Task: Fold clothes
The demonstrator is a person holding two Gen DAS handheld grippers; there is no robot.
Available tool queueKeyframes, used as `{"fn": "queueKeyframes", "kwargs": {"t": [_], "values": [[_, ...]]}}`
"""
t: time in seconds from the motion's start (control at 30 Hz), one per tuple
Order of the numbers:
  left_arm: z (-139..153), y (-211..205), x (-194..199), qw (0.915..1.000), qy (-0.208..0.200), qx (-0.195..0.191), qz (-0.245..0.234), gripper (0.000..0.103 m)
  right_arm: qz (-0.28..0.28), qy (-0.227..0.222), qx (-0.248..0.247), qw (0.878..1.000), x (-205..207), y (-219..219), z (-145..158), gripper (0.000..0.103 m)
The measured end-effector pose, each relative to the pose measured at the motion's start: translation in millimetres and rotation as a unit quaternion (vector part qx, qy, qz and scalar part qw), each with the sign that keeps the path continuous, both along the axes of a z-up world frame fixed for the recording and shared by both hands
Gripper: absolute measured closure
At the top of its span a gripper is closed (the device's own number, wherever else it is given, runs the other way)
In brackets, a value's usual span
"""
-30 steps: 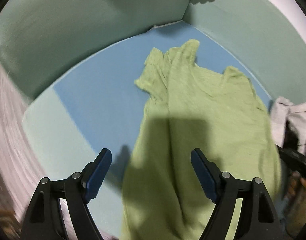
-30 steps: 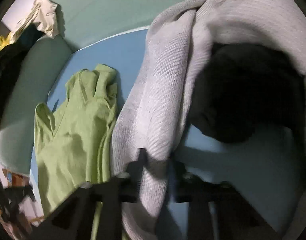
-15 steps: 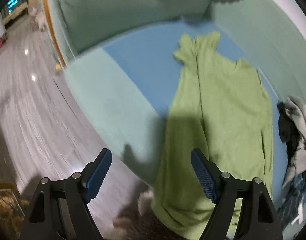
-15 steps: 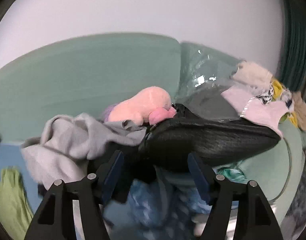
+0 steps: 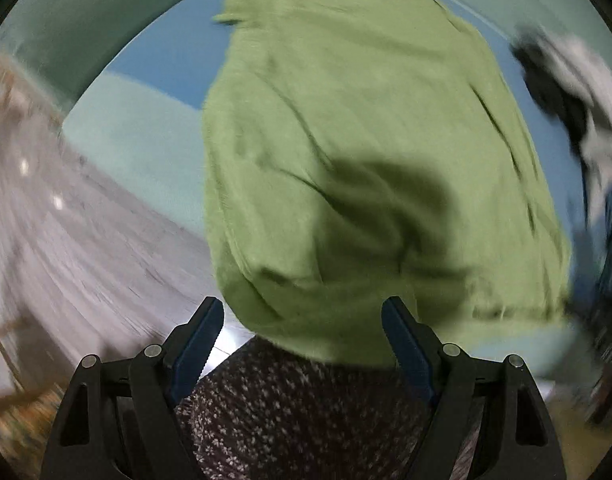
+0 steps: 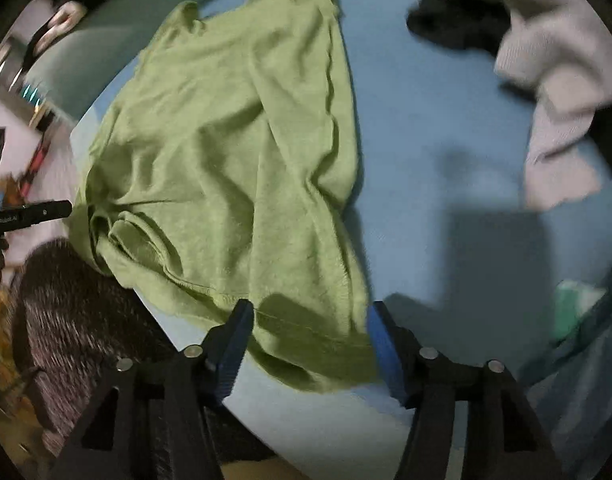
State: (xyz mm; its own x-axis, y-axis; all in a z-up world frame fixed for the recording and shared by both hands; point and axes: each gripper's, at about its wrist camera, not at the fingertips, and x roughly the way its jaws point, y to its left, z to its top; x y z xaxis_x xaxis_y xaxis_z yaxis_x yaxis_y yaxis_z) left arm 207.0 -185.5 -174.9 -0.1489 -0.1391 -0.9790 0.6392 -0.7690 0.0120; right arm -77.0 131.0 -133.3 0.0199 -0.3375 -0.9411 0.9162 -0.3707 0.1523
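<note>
A light green shirt (image 5: 365,152) lies spread on the blue sofa seat (image 6: 425,140), collar far, hem near, with the hem drooping over the front edge. My left gripper (image 5: 302,316) points down over the hem's left part, jaws wide open, nothing between them; this view is blurred. My right gripper (image 6: 309,316) hovers open over the hem's right corner. The green shirt (image 6: 234,152) shows between its blue pads (image 6: 238,332), which do not press on it. The left gripper's black body shows at the left edge of the right wrist view.
A grey garment (image 6: 553,60) and a black one (image 6: 457,20) are piled on the seat to the shirt's right. The teal sofa back (image 5: 86,20) curves behind. A dark speckled fabric (image 5: 306,408) sits below the seat's front edge, and grey floor (image 5: 66,240) to the left.
My right gripper let go of the grey garment, opened, and swung over to the green shirt's near hem. My left gripper rolled and moved to the hem at the seat's front edge.
</note>
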Motion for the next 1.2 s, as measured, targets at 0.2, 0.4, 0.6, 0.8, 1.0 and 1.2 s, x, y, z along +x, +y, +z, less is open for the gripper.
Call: {"fn": "queueKeyframes", "kwargs": {"t": [0.2, 0.4, 0.6, 0.8, 1.0, 1.2], "values": [[-29.5, 33.3, -34.4, 0.9882, -0.074, -0.055, -0.122, 0.022, 0.042, 0.030, -0.010, 0.999, 14.1, 1.3, 26.8, 0.031], [-29.3, 31.0, -36.0, 0.9920, -0.052, 0.015, -0.114, 0.096, 0.085, 0.066, 0.021, 0.994, 76.9, -48.1, -4.6, 0.031], [15.0, 4.9, 17.5, 0.9938, 0.069, 0.084, -0.026, 0.097, 0.079, 0.062, 0.010, 0.995, 75.9, -46.8, -11.9, 0.031], [46.4, -4.3, 76.0, 0.9846, 0.145, 0.092, 0.030, 0.098, 0.055, 0.090, -0.019, 0.994, 67.7, -44.6, -4.3, 0.098], [87.2, 1.1, 135.1, 0.9622, 0.249, 0.085, 0.073, 0.101, -0.018, -0.013, -0.150, 0.988, 37.7, -3.8, 74.9, 0.098], [33.4, 15.1, 149.3, 0.9617, 0.224, 0.123, 0.098, 0.101, -0.028, -0.034, -0.040, 0.998, 40.2, 18.5, 36.9, 0.097]]}}
